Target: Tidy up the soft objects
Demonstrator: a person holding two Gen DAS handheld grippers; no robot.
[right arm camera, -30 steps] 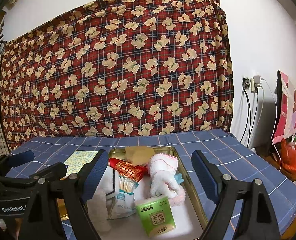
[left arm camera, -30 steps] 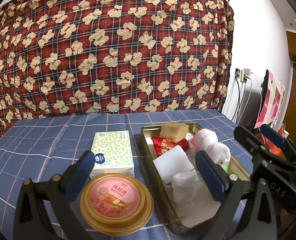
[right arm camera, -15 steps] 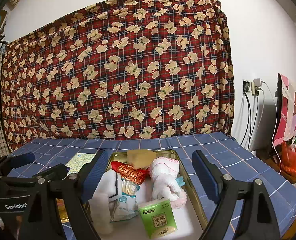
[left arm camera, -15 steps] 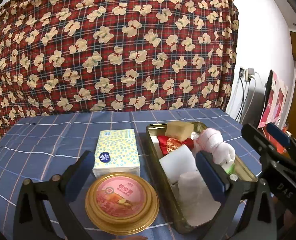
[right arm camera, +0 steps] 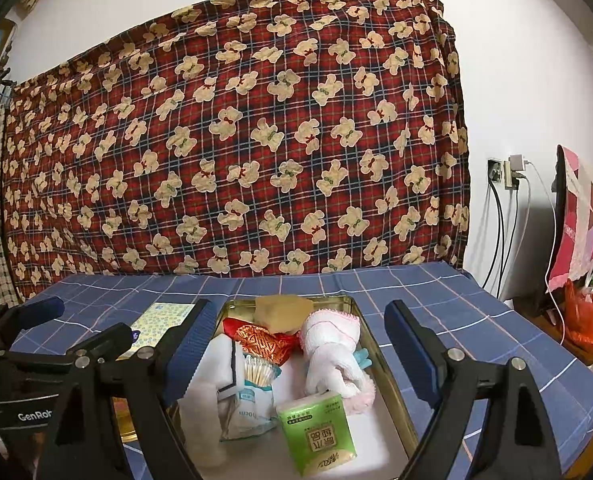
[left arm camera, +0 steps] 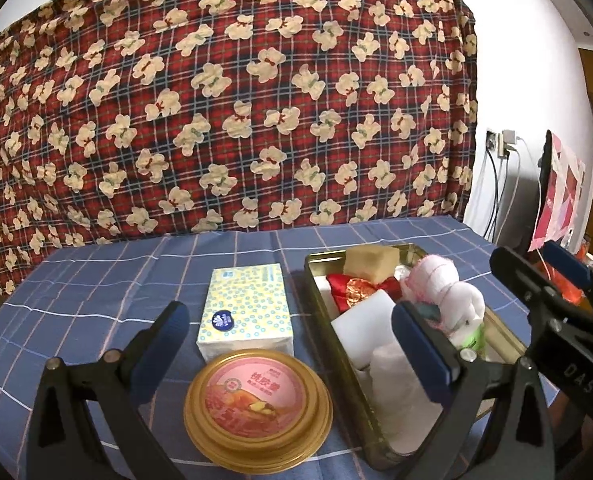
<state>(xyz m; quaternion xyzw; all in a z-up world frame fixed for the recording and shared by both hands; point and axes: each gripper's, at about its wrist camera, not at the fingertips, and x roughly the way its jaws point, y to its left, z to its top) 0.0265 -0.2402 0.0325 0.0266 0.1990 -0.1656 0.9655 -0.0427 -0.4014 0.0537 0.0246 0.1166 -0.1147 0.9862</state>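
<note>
Tissue pack [left arm camera: 246, 310] flat on the blue cloth just left of the metal tin [left arm camera: 316, 280], long axis running away from the camera, left gripper [left arm camera: 288, 346] jaws wide apart over it, right gripper [right arm camera: 296, 348] jaws spread, nothing held, above the tin

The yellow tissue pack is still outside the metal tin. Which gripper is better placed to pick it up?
Probably the left gripper: it is open, and the yellow tissue pack lies just ahead between its fingers. The right gripper, also open, faces the metal tin.
</note>
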